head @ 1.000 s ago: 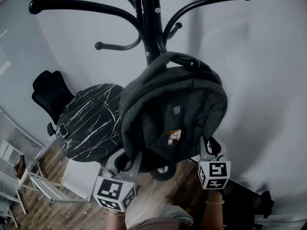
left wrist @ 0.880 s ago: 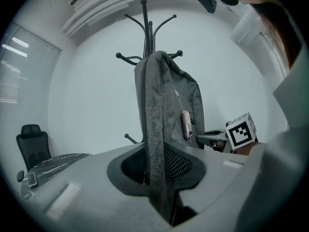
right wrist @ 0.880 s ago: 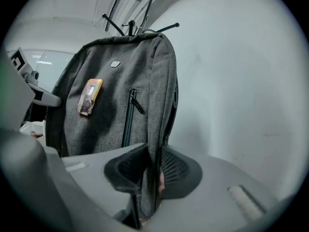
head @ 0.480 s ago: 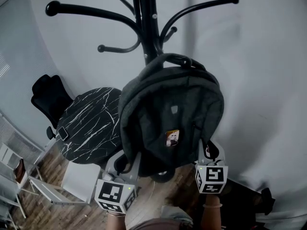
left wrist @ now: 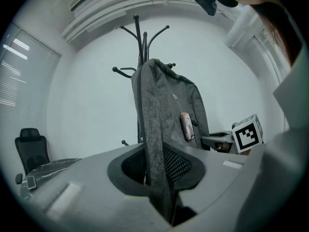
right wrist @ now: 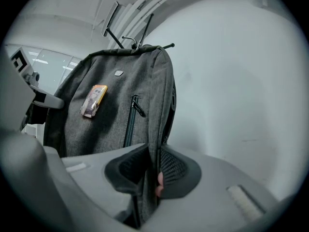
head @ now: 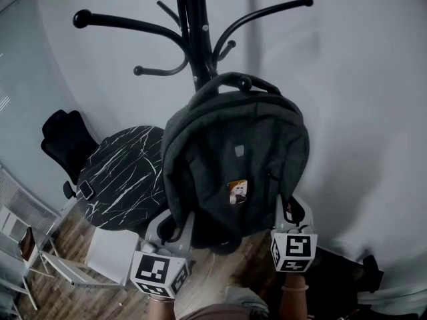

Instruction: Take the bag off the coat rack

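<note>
Grey backpack (head: 237, 159) is hung by its top handle (head: 215, 85) over a coat rack (head: 193, 39) hook (knob end in the way), its lower side edges clamped between narrow, just-closing jaws of left gripper (head: 172, 224) and right gripper (head: 291, 209), with black marble table (head: 123, 175) and office chair (head: 63, 139) seen to the left.

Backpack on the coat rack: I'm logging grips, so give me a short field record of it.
bag: grey backpack, top handle over a coat rack hook
left gripper: jaws have just been closing; clamped on the backpack's lower left edge
right gripper: jaws have just been closing; clamped on its lower right edge
nearby: marbled round table, black chair
</note>
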A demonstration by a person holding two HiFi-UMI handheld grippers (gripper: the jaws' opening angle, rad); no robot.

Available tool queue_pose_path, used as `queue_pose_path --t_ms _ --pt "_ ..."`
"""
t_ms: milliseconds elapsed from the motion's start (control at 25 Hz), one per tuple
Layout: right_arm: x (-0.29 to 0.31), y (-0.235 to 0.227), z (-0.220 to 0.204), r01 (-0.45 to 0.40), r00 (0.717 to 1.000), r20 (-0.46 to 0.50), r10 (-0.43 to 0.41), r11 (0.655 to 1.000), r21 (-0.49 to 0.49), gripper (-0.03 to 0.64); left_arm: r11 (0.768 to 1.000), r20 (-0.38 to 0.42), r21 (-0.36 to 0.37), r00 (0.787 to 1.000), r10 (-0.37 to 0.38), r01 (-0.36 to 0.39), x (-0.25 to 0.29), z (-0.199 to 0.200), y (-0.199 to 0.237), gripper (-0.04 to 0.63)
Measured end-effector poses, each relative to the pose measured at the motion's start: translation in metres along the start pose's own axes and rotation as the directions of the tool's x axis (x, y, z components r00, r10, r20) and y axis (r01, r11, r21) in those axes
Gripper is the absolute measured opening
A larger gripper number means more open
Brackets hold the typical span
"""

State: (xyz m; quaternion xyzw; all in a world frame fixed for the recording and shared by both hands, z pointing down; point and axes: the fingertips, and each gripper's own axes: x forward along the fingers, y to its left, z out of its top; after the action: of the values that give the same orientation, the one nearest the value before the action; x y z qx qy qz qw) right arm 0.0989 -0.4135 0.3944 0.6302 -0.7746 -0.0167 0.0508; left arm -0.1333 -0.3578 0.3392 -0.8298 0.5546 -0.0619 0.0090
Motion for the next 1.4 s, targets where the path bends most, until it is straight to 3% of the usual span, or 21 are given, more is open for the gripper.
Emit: queue_pose_path --t_ms 1400 --pt "-0.055 -0.001 0.018 0.073 0.996 0.044 -0.073 0.997 -0.014 0.064 0.998 0.057 0.004 0.997 -0.057 0.057 -0.031 0.021 -0.017 0.08"
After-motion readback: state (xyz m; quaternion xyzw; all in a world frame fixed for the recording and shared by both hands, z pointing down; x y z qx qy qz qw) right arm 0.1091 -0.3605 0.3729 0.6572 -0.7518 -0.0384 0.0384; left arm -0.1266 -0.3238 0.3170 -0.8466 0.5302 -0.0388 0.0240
